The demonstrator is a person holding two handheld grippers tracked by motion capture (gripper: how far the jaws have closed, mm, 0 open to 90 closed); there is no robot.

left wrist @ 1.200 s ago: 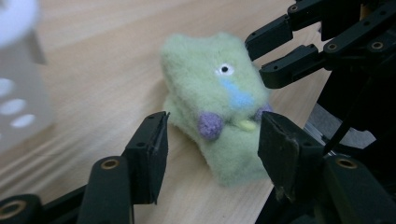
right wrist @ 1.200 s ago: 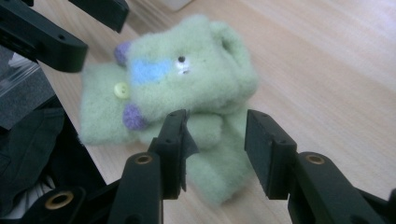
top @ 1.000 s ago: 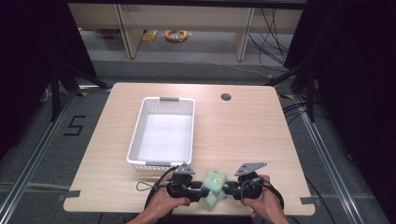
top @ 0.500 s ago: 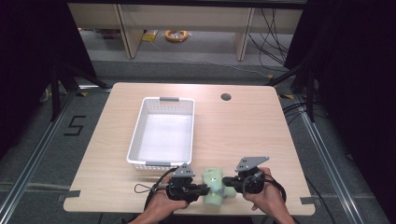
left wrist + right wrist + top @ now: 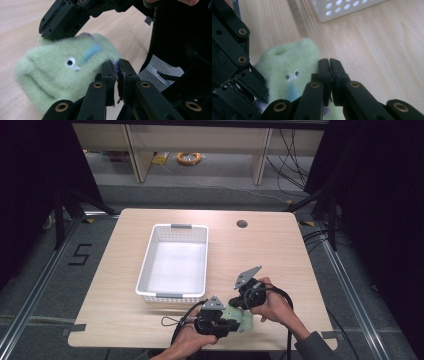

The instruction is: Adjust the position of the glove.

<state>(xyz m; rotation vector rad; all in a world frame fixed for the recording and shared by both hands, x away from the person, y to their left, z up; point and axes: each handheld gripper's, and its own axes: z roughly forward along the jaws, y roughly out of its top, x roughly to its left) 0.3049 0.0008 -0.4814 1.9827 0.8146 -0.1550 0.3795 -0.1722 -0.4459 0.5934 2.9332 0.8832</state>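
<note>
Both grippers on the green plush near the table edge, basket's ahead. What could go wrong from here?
1. Both grips look thin: the left gripper and right gripper pinch only small tufts of the green plush toy, so it may slip free.
2. The toy sits near the table's front edge; a drop could land on the floor.
3. Pulling apart may stretch it before reaching the white basket.

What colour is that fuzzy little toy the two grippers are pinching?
The plush toy is pale green, with a blue stripe and small white eyes. The left gripper view shows it best.
</note>
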